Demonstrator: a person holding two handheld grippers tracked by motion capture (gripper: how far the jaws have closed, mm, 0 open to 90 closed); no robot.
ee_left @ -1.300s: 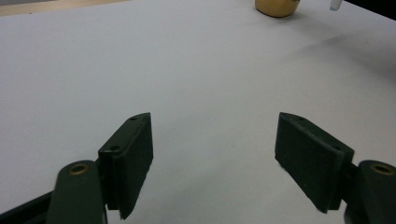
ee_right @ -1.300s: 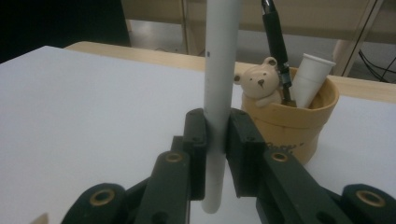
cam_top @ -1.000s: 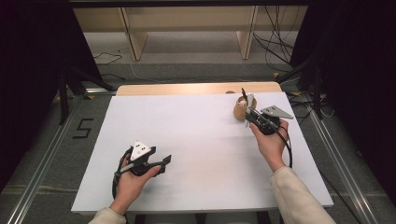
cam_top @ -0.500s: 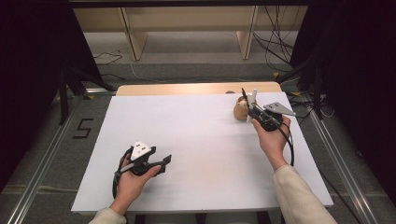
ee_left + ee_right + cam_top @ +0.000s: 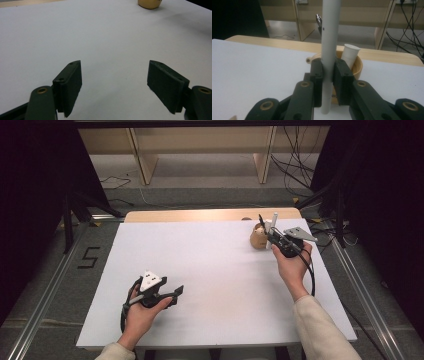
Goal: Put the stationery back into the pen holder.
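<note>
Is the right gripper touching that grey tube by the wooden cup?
Touching. The right gripper view shows the right gripper with both black pads pressed against the upright grey tube.

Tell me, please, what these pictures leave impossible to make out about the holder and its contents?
- Grey tube, right gripper view: top cut off by the frame edge; lower end hidden behind the right gripper.
- Wooden cup, high view: its inside is too small to read.
- Dark clip-like item, right gripper view: largely hidden behind the tube.
</note>
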